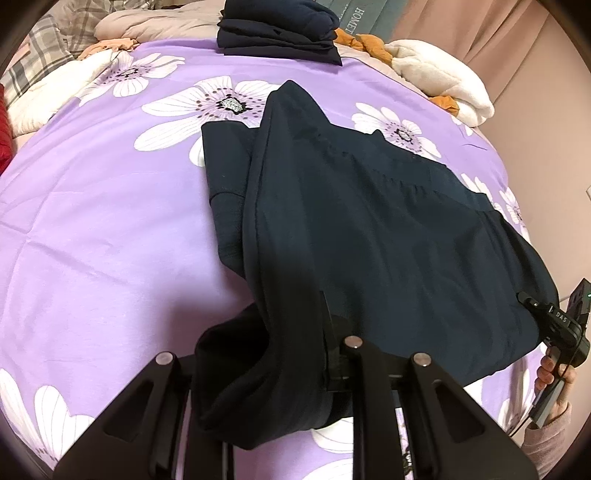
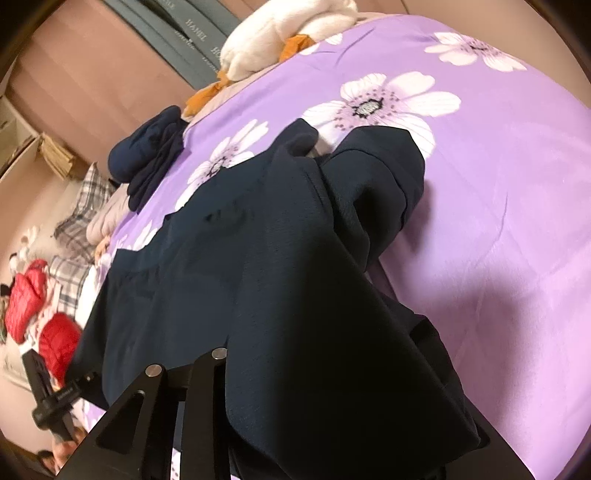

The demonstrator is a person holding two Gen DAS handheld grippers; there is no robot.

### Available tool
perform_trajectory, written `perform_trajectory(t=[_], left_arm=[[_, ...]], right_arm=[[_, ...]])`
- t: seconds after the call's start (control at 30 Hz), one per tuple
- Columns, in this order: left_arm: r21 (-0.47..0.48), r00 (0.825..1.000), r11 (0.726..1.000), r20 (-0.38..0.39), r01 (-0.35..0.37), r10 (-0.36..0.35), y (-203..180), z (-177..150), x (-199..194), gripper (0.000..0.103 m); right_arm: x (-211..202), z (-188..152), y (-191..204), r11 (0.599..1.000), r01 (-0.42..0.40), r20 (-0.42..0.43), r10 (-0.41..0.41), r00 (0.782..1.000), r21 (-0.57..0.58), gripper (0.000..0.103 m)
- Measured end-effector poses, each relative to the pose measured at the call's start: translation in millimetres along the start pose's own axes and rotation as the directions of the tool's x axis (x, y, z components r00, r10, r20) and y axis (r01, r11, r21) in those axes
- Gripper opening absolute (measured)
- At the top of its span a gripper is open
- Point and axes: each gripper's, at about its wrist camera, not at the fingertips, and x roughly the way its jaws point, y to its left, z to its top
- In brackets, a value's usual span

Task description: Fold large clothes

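Observation:
A large dark navy garment (image 1: pixel 369 221) (image 2: pixel 258 277) lies partly spread on the bed, its near edge lifted. In the left wrist view my left gripper (image 1: pixel 295 332) is shut on a bunched fold of that garment, and cloth hangs down between and under its fingers. My right gripper (image 1: pixel 532 304) shows at the right edge, in a person's hand (image 1: pixel 550 373), with its tip on the garment's right corner. In the right wrist view the cloth drapes over my right gripper (image 2: pixel 277 350) and hides one finger. The left gripper (image 2: pixel 88 376) appears at the lower left.
The bed has a purple sheet with white flowers (image 1: pixel 92 221) (image 2: pixel 498 184). A folded stack of dark clothes (image 1: pixel 277 33) (image 2: pixel 147 158) sits at the far edge. A white plush (image 1: pixel 443 81) (image 2: pixel 277 37), plaid bedding (image 1: pixel 37 55) and a red item (image 2: pixel 26 295) line the sides.

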Motion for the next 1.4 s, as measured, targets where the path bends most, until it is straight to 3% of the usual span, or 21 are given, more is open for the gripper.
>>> perform_trajectory(t=[0.97, 1.4], left_arm=[[0.066, 0.996, 0.994, 0.027, -0.087, 0.085, -2.0, -6.8, 1.5, 0.027], [0.093, 0.992, 0.987, 0.036, -0.127, 0.124, -3.8, -8.1, 4.4, 0.031]], right_arm=[[-1.2, 1.4, 1.5, 0.999, 0.040, 0.004, -0.040, 0.999, -0.012, 0.030], [-0.9, -1.0, -1.3, 0.999, 0.054, 0.002, -0.054, 0.999, -0.003, 0.038]])
